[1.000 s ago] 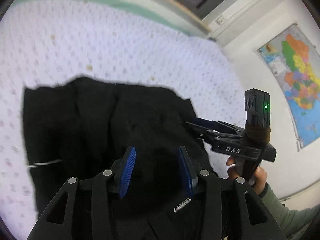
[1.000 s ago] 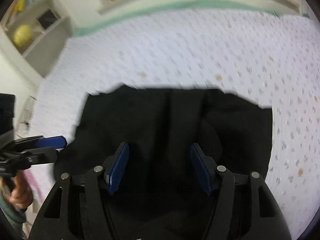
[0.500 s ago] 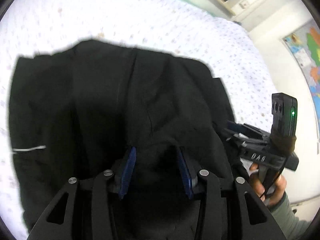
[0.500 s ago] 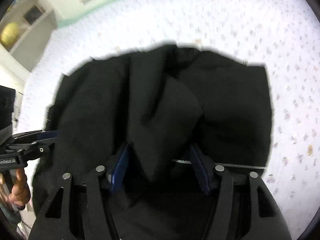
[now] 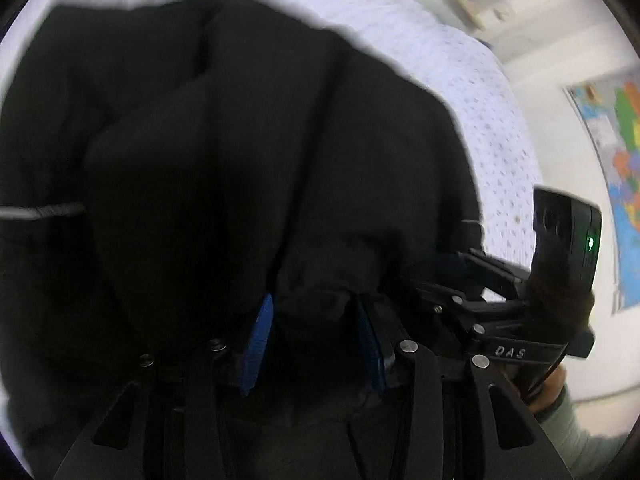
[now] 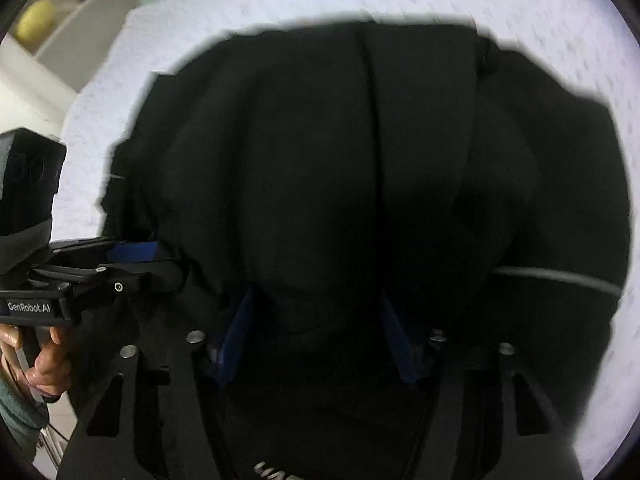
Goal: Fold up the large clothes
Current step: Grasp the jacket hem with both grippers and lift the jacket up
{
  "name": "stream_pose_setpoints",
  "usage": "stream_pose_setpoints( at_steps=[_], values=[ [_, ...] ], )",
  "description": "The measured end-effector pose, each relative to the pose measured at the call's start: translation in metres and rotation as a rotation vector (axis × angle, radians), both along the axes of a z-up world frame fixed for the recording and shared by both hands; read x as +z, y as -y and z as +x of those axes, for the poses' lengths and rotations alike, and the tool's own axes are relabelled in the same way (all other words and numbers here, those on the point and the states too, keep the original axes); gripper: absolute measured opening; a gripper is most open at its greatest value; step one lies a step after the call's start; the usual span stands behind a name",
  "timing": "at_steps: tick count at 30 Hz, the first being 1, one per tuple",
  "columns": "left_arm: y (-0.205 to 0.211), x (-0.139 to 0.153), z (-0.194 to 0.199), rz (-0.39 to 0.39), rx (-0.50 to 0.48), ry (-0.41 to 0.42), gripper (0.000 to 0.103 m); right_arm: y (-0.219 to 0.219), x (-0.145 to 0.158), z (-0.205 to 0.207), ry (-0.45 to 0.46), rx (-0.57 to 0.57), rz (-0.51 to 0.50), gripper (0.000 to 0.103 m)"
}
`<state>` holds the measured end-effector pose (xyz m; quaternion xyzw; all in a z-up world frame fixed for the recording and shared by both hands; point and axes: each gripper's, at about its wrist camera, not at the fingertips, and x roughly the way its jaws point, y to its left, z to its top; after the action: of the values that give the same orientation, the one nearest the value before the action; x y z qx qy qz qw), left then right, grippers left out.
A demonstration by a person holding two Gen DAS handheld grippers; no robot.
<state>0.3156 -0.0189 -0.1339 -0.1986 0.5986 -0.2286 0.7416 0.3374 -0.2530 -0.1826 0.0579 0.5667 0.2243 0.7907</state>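
A large black garment (image 5: 224, 152) lies on a white dotted bedsheet (image 5: 492, 120) and fills most of both views (image 6: 360, 168). My left gripper (image 5: 316, 320) is low over its near edge, blue pads apart, with a bunch of black cloth between them. My right gripper (image 6: 320, 320) is also down in the cloth, pads wide apart with fabric bulging between them. The right gripper shows at the right of the left wrist view (image 5: 480, 292); the left gripper shows at the left of the right wrist view (image 6: 120, 264). A thin white stripe (image 6: 560, 276) runs across the garment.
A map (image 5: 616, 168) hangs on the wall to the right. A shelf unit (image 6: 72, 28) with a yellow ball (image 6: 34, 20) stands at the far left beyond the bed. The bedsheet (image 6: 520, 8) surrounds the garment on the far side.
Both grippers have moved down and forward onto the garment, which now fills the views. Cloth has bunched up between the pads of each gripper.
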Motion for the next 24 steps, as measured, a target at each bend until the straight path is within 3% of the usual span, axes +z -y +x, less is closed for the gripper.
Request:
stream_pose_setpoints(
  at_steps=[3, 7, 11, 14, 19, 24],
  values=[
    [-0.004, 0.005, 0.004, -0.002, 0.011, -0.005, 0.041, -0.003, 0.002, -0.001, 0.009, -0.022, -0.015, 0.061],
    [-0.019, 0.047, -0.026, 0.034, -0.031, 0.069, 0.042, 0.009, 0.029, -0.02, 0.032, -0.025, 0.051, 0.062],
    [-0.082, 0.089, -0.083, 0.084, 0.02, 0.104, 0.061, 0.052, 0.058, -0.071, 0.071, -0.051, 0.067, 0.066],
    [-0.137, 0.093, -0.126, 0.113, 0.102, 0.063, 0.065, 0.09, 0.057, -0.116, 0.043, -0.115, 0.038, 0.067],
    [-0.195, 0.066, -0.189, 0.119, 0.228, -0.05, 0.065, 0.136, 0.037, -0.162, -0.025, -0.218, -0.024, 0.067],
    [-0.202, 0.016, -0.217, 0.095, 0.274, -0.153, 0.065, 0.175, 0.02, -0.202, -0.104, -0.311, -0.068, 0.067]
  ],
)
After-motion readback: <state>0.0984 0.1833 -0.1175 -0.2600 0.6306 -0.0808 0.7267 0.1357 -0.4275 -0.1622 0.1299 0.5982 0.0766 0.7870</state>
